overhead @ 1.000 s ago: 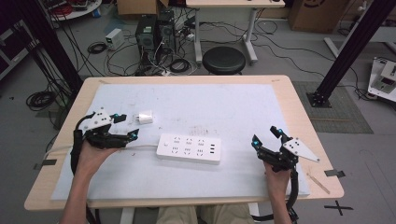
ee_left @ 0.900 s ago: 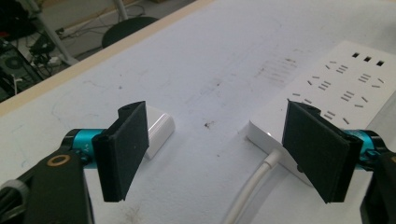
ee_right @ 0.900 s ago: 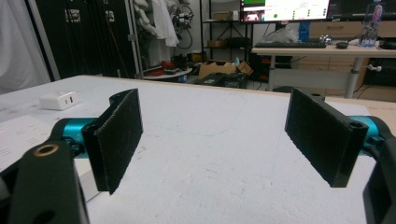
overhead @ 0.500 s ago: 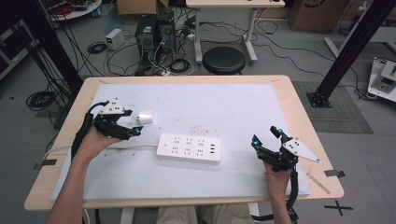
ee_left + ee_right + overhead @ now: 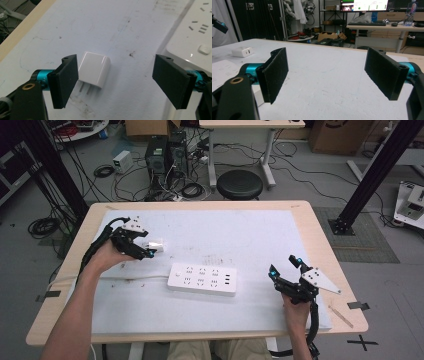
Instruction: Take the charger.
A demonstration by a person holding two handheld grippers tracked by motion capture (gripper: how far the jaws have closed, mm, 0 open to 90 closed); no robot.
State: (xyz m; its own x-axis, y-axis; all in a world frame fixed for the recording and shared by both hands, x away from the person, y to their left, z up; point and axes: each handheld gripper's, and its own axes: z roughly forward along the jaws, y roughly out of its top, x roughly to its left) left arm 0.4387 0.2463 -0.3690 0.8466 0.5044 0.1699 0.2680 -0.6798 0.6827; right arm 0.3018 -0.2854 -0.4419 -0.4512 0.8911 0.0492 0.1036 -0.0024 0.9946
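A wooden bench (image 5: 320,240) carries a white mat (image 5: 240,240) that covers most of its top; the mat is scuffed with dark marks and faint pen lines. Beyond the bench the grey floor holds a round black stool (image 5: 240,184), 2 computer towers (image 5: 167,155) amid loose cables, and black frame posts at both sides. In the right gripper view, desks, shelves and a lit monitor (image 5: 364,5) stand at the back of the room.

A white power strip (image 5: 201,278) lies near the middle of the mat, its long axis running across the bench, sockets facing up.

The charger (image 5: 94,69), a small white block with rounded corners, lies flat on the mat toward the far left of the bench, well apart from the strip. In the left gripper view its prongs point back toward the camera and its long axis runs along the line of the claw. In the high view it sits at (image 5: 156,245), just beside the claw tips.

The left claw (image 5: 120,81) is open, and its jaws have just been spreading wider. The charger sits between them, close against 1 pad (image 5: 64,80) but with the other pad well clear, so nothing is gripped.

The right claw (image 5: 329,75) is open and empty, held low over bare mat near the right front of the bench (image 5: 286,268).
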